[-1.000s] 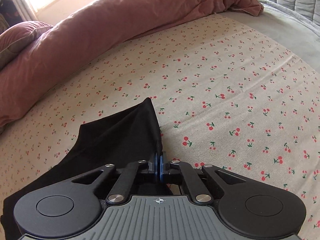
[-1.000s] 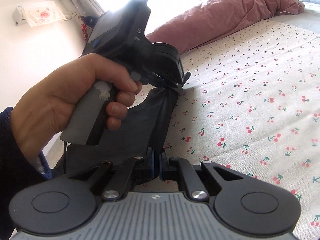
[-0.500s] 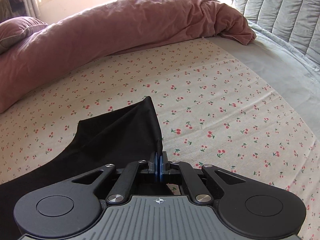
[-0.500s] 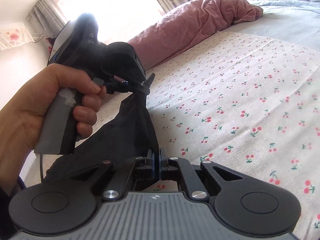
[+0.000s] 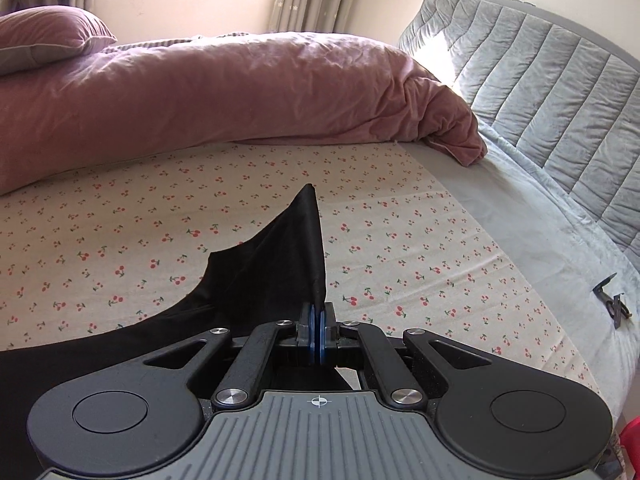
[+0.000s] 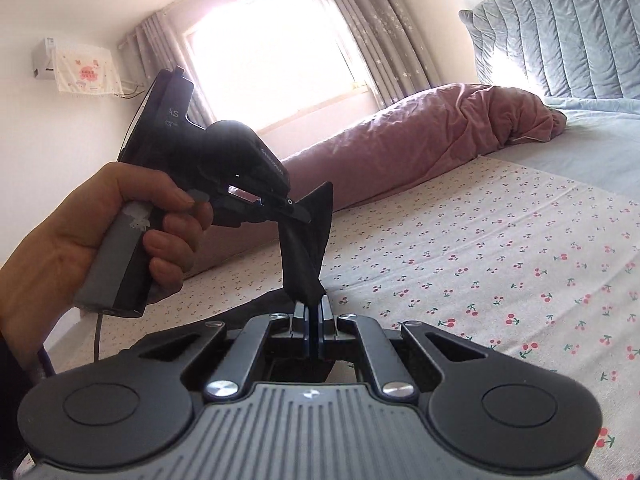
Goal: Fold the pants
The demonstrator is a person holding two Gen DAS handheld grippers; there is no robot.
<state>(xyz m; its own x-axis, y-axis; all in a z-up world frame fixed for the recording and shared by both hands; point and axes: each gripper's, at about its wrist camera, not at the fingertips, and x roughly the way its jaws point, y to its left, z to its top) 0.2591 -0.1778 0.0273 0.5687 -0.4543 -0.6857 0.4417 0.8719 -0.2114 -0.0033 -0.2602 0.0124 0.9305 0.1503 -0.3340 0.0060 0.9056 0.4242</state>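
Through the left wrist camera, my left gripper has its blue pads pinched tight on a corner of the black pants. The cloth stands up in a peak toward 12 o'clock and spreads down to 8 o'clock, where it drapes onto the cherry-print sheet. A rolled pink duvet lies across the far side from 9 to 1 o'clock, with the grey quilted headboard at 2 o'clock. A small dark clip-like object sits on the grey bedding at 3 o'clock; I cannot tell what it is.

Through the right wrist camera, my right gripper is clamped on another bunch of the same fabric. The cloth runs taut up toward 11 o'clock into the left gripper, which the person's hand grips by its handle. The two pinch points are near each other, with only a short twisted span between them.

My worry is that twist: if I spread the hands with the fabric wound like this, the edge will not lie flat and the fold goes crooked. Both grips are on thin corners, so a sharp tug could slip one free. The trailing part could also drag and wrinkle the sheet.
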